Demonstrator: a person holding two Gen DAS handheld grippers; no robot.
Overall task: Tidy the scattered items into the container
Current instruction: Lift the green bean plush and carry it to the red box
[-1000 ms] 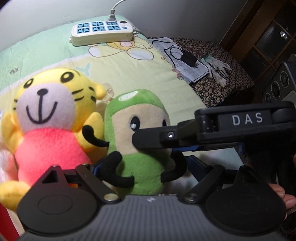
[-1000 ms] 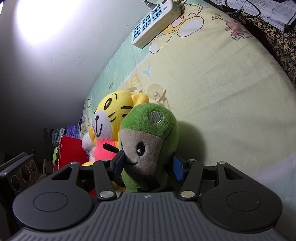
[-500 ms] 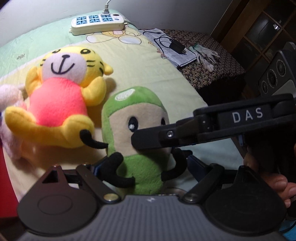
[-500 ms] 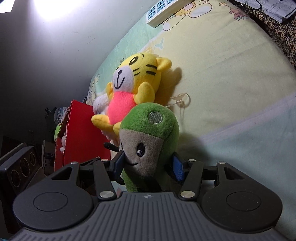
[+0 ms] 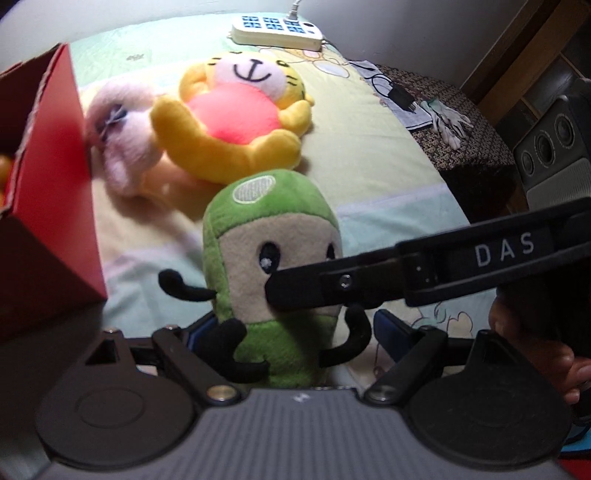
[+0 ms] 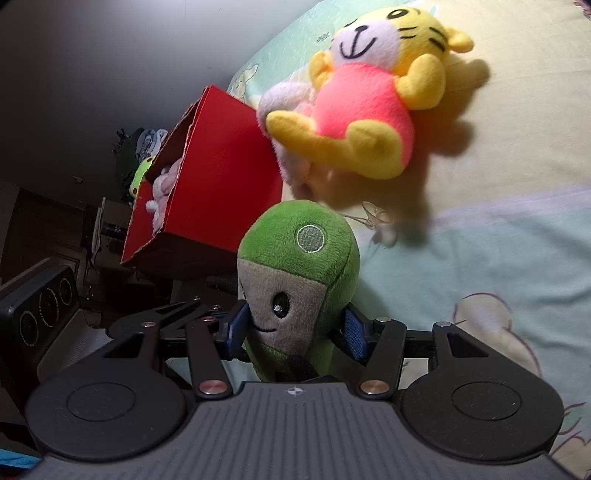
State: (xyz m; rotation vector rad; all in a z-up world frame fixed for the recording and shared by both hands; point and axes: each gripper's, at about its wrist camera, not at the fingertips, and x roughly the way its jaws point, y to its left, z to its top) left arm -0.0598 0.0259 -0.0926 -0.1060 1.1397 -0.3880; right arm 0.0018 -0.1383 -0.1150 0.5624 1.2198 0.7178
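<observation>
A green plush toy with a beige face hangs above the bed, gripped from two sides. My left gripper is shut on its lower body and black arms. My right gripper is shut on its head, and one of its fingers crosses the toy's face in the left wrist view. A red cardboard box stands open at the left, with soft toys inside it. A yellow tiger plush in a pink shirt lies on the bed beside a pale pink plush.
A white power strip lies at the head of the bed sheet. A black charger and white gloves rest on a patterned cloth at the right. A grey speaker stands beyond. A hand holds the right gripper.
Both grippers have carried the green plush away from the tiger and toward the red box, which has come into view at the left. The grip on the plush is unchanged.
</observation>
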